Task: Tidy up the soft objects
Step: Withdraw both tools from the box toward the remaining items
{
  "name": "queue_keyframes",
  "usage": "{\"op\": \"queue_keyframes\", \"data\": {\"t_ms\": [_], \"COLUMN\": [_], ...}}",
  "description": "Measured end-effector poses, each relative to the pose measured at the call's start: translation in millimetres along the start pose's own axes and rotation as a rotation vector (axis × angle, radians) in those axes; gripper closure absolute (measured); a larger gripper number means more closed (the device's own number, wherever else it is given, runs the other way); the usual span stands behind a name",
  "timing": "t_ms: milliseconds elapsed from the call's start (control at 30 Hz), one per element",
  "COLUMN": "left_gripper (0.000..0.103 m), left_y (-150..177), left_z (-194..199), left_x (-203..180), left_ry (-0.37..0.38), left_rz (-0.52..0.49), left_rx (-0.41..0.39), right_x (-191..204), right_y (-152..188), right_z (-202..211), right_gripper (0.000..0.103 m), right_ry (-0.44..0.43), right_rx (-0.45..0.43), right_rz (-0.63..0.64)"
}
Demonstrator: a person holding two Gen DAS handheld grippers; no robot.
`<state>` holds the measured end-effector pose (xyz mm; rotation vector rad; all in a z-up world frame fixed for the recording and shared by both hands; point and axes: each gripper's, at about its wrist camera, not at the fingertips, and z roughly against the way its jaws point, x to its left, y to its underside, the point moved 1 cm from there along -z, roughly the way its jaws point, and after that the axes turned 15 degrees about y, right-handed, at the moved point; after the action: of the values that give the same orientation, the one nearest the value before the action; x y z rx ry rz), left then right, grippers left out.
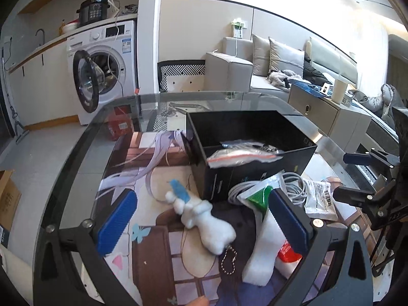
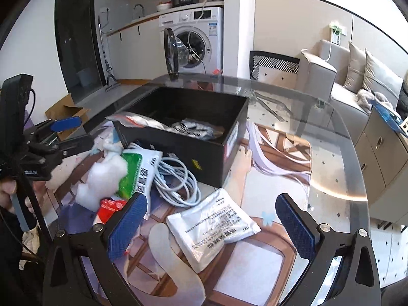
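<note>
A white plush toy (image 1: 204, 219) with a blue tag and a ball chain lies on the printed mat. My left gripper (image 1: 202, 221) stands open around it, its pads well apart from it on both sides. Behind it is a black box (image 1: 250, 127) with a zip bag (image 1: 239, 156) draped over its rim. My right gripper (image 2: 211, 227) is open above a white foil packet (image 2: 211, 225) and does not touch it. A green-and-white wipes packet (image 2: 137, 170), a coiled white cable (image 2: 178, 178) and a white foam piece (image 1: 265, 250) lie between the two grippers.
The black box (image 2: 183, 127) holds several plastic bags. A red packet (image 2: 109, 207) lies under the foam. The mat covers a round glass table (image 2: 331, 153). A washing machine (image 1: 102, 71) with its door open and a sofa (image 1: 280, 68) stand beyond.
</note>
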<state>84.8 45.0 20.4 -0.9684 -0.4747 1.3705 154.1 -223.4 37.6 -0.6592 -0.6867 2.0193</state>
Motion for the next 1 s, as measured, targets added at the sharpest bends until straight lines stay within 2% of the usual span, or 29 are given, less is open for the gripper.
{"op": "queue_keyframes", "data": {"t_ms": [300, 667, 1000], "left_gripper": [0.000, 0.000, 0.000], "left_y": [13, 20, 21], "left_z": [2, 1, -1], "left_x": [11, 14, 20], "left_ry": [-0.027, -0.032, -0.045], "left_rz": [0.040, 0.042, 0.052], "left_rx": [0.010, 0.017, 0.022], "right_x": [-5, 9, 24], "right_y": [9, 10, 9], "right_z": [-22, -47, -60], "right_gripper": [0.000, 0.000, 0.000], "right_ry": [-0.005, 0.005, 0.099], "right_rx": [0.103, 0.182, 0.210], "right_rz": [-0.013, -0.067, -0.039]}}
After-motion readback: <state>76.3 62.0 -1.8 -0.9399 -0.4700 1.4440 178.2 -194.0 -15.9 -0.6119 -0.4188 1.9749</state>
